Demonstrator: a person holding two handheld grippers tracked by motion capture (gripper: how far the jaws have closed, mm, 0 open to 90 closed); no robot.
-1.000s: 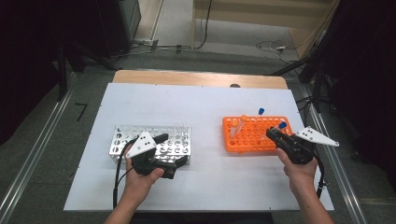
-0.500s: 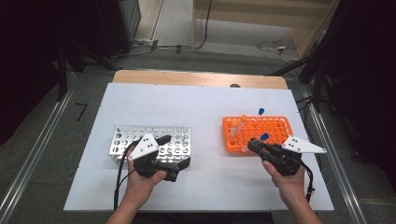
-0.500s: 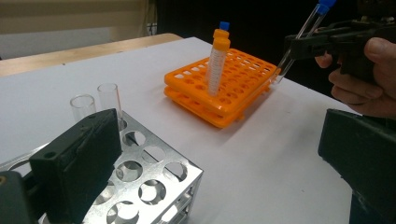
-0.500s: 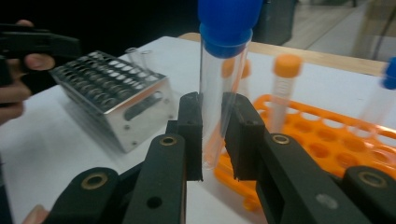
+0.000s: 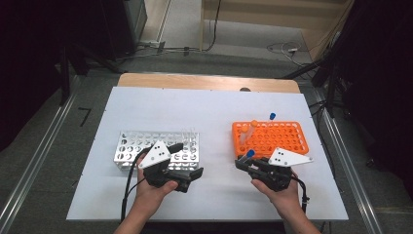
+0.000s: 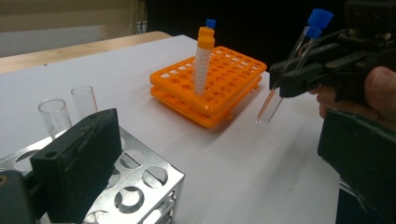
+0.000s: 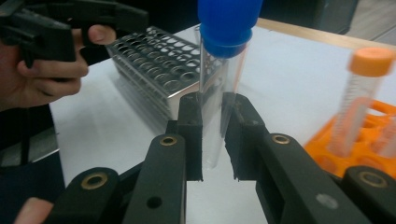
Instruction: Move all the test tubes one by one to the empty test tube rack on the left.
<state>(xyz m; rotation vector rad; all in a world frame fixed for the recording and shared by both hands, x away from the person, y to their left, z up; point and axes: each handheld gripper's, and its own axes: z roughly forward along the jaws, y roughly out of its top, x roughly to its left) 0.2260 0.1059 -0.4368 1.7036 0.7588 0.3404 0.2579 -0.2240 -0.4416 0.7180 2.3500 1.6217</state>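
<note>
Right gripper view puts the clear glass test tube with the blue cap [image 7: 223,70] front and centre: you have it clamped between the right gripper's [image 7: 213,140] two black jaws just below the cap, so the long bare body hangs free and nearly upright, ready to be dropped into a hole. In the left gripper view that tube [image 6: 289,70] hangs in the air over the white tabletop [image 6: 243,163], between the two racks and touching neither. Behind it sits the orange plastic tube rack [image 5: 270,137], with an orange-capped tube [image 6: 202,59] and another blue-capped one [image 6: 211,23] standing in it. Ahead, the perforated silver metal rack [image 5: 156,146] holds a couple of open glass tubes [image 6: 52,114], which looks like the destination. Your left gripper [image 5: 187,174] rests at that rack's near edge, apparently steadying it; its jaws stand apart on nothing.
</note>
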